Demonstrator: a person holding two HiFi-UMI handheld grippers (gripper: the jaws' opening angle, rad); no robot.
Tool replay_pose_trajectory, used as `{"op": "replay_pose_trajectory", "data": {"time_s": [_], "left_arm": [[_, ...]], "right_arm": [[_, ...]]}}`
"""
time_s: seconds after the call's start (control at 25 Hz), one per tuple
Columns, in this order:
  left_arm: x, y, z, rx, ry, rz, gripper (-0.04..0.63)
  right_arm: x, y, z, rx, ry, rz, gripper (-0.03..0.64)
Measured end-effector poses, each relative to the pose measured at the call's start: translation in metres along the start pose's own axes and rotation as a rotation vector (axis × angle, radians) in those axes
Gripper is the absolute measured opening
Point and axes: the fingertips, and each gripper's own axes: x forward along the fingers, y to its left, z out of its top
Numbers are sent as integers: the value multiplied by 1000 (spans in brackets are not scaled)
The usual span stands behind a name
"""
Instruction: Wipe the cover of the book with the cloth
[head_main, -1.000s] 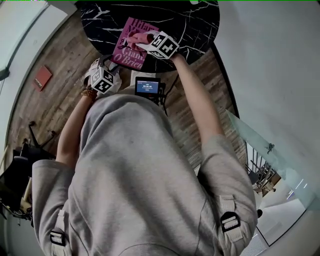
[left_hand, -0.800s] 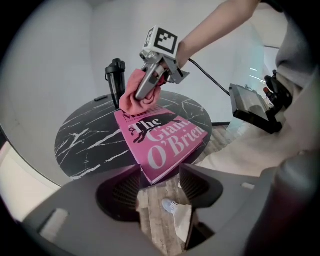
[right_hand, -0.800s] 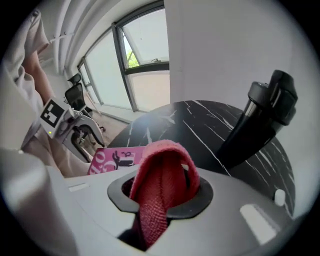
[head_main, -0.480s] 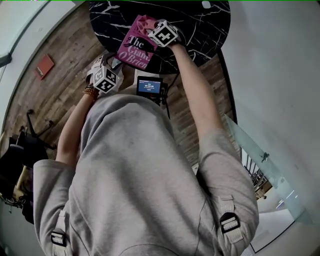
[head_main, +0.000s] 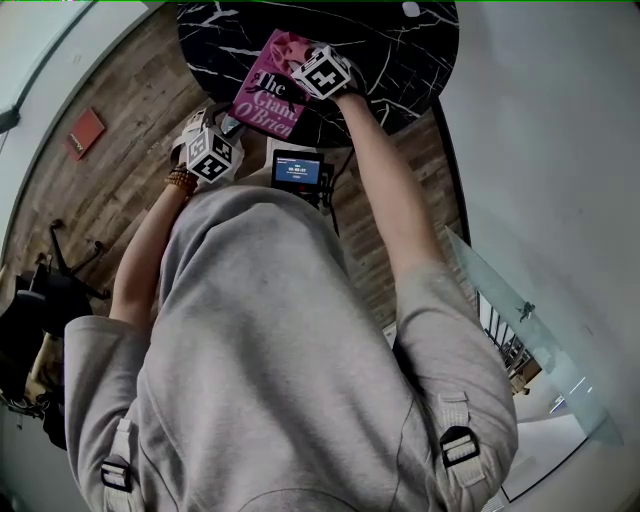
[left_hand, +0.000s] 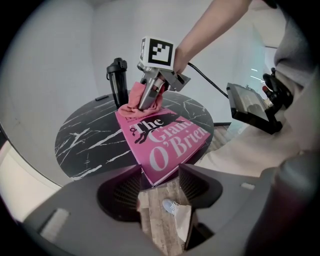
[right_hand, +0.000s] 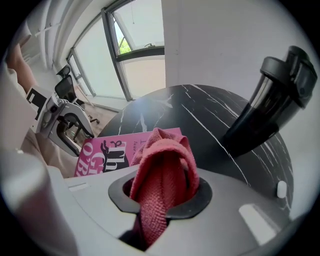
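A pink book with a title in white and black letters lies near the front edge of the round black marble table. My right gripper is shut on a bunched pink cloth and presses it onto the book's far end. My left gripper hovers at the book's near corner. Its jaws stand open on either side of that corner and do not press on it. In the head view the left gripper is at the table's front edge.
A tall black bottle stands on the table just beyond the book, close to the cloth. A small white object lies at the table's far side. A screen device hangs at the person's chest. Below is wooden floor.
The right gripper has slid the cloth from the middle of the cover to the book's far end, uncovering the title. The left gripper has stayed at the near corner.
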Motion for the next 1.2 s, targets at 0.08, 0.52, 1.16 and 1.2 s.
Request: {"op": "replay_pose_trajectory", "data": {"time_s": [0.08, 0.52, 1.16, 1.2], "left_arm": [[0, 0, 0, 4, 1, -3, 235], [0, 0, 0, 13, 3, -7, 235], [2, 1, -1, 15, 12, -1, 236], [2, 1, -1, 15, 13, -1, 236]], "right_arm": [[-1, 7, 0, -5, 5, 8, 95], [-2, 35, -1, -14, -4, 34, 97], [1, 81, -13, -96, 28, 96, 97], [1, 84, -14, -107, 32, 98, 97]]}}
